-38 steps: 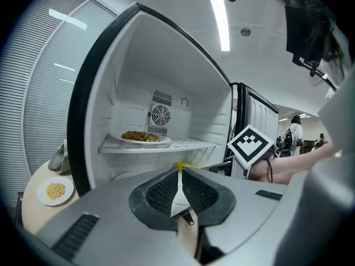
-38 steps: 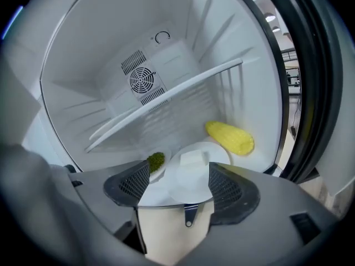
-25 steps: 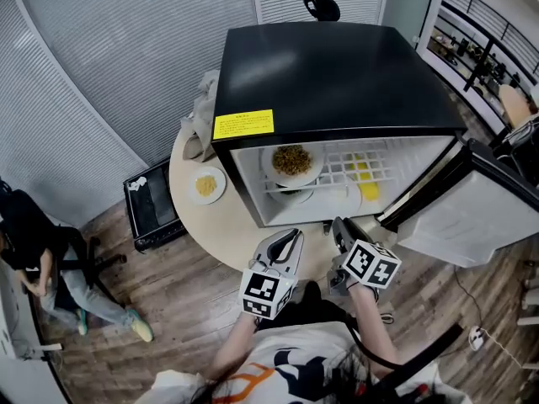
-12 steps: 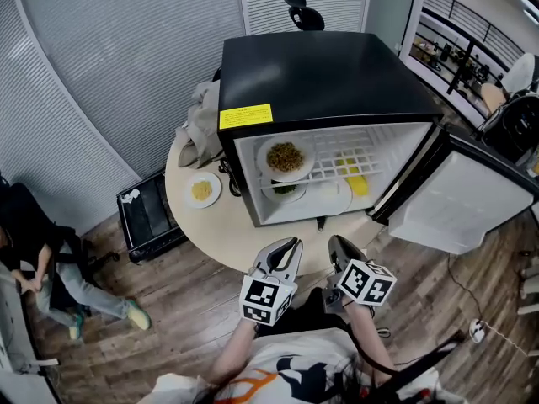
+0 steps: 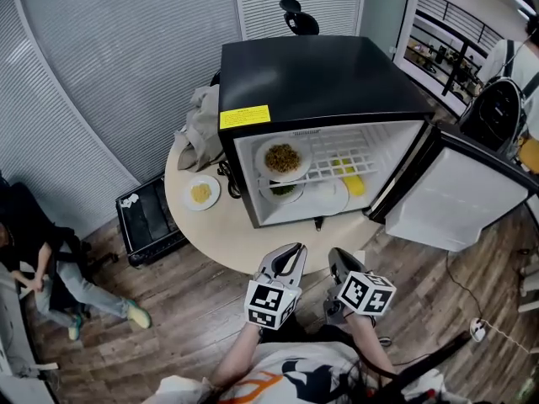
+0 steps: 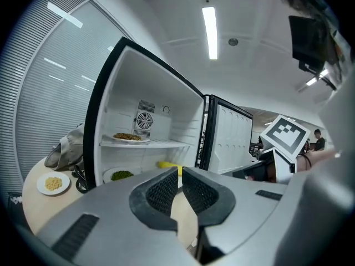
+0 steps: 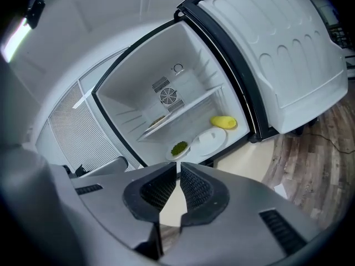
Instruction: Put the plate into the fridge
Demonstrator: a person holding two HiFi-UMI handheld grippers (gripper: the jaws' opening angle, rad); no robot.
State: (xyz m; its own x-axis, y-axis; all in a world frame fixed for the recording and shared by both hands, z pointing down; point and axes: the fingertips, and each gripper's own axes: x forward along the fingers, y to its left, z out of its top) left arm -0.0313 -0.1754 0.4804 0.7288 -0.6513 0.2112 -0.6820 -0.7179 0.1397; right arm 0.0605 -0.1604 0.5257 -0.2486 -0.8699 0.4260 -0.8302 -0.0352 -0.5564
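Held side by side before the person's chest and aimed at the open fridge, the left gripper has its jaws pressed together on nothing. The right gripper has just been closing its jaws, which now meet, also on nothing. The plate of brown food lies on the fridge's upper shelf, seen from above in the head view and edge-on in the gripper views, which alone show the fan on the back wall.

Wood-plank floor, curved slatted walls — a ceiling strip light overhead.
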